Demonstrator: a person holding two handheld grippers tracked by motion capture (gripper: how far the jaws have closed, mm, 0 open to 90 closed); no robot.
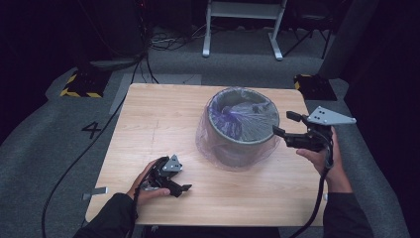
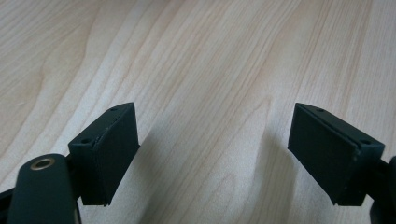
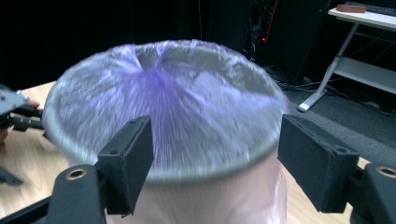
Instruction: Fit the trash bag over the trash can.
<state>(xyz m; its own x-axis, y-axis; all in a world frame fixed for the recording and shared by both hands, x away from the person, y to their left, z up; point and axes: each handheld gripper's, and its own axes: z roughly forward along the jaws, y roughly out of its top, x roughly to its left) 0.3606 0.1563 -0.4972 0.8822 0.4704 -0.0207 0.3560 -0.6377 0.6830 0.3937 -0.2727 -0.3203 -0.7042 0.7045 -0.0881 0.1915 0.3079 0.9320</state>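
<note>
Two grippers in play, and neither has anything in its jaws. The bin, a grey round tub, stands on the far right part of the wooden table, and a thin translucent liner bag is draped into it, folded over the rim and hanging down the outside wall in a loose skirt. The right gripper sits just beside the rim on the bin's right side, jaws spread wide; in the right gripper view the rim and the bag's purple-tinted folds lie ahead between its pads, which are not pressing on either. The left gripper is well apart, low over bare wood near the front edge, jaws released too, with only tabletop between them. Now, that film looks feather-light, soft and slippery, likely to stretch or tear if yanked, so I'd judge the best hold is a pinch on the doubled plastic at the rim or on the slack skirt below it. The tub itself looks stiff and light enough to slide, so steadying it may matter.
</note>
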